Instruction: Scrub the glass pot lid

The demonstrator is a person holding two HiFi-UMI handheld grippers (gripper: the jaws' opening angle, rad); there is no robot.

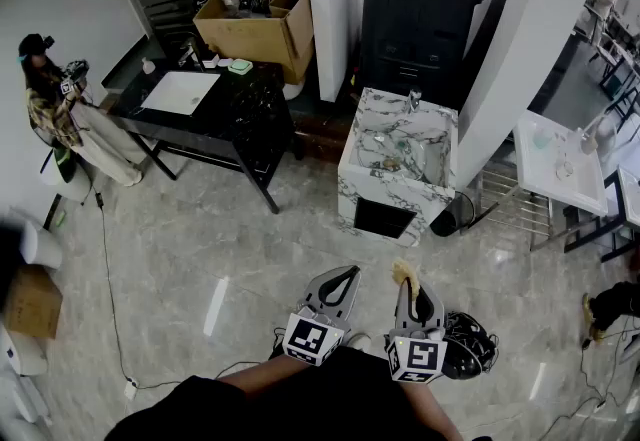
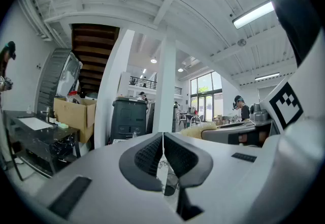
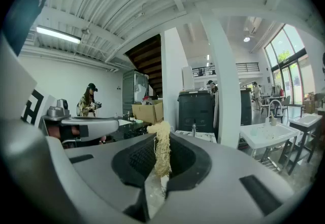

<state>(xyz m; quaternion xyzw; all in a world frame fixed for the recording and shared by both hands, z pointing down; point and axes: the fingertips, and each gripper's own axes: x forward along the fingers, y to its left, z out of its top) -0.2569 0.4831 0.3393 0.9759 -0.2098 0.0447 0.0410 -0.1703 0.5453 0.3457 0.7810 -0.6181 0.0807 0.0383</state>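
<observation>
Right gripper view: right gripper [image 1: 407, 282] jaws clamp a yellow fibrous scrubber [image 3: 161, 153]. Left gripper [image 2: 163, 139] jaws are pressed together, empty. Glass lid not discernible; possibly in the marble sink [image 1: 352, 154], well ahead. Judgement: approach, steady the lid with the left gripper, then scrub.

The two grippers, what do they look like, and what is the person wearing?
Both the left gripper and right gripper have light grey tapering shells with black ribbed pads inside. Each carries a white cube printed with black square markers. The person wears a black top.
</observation>
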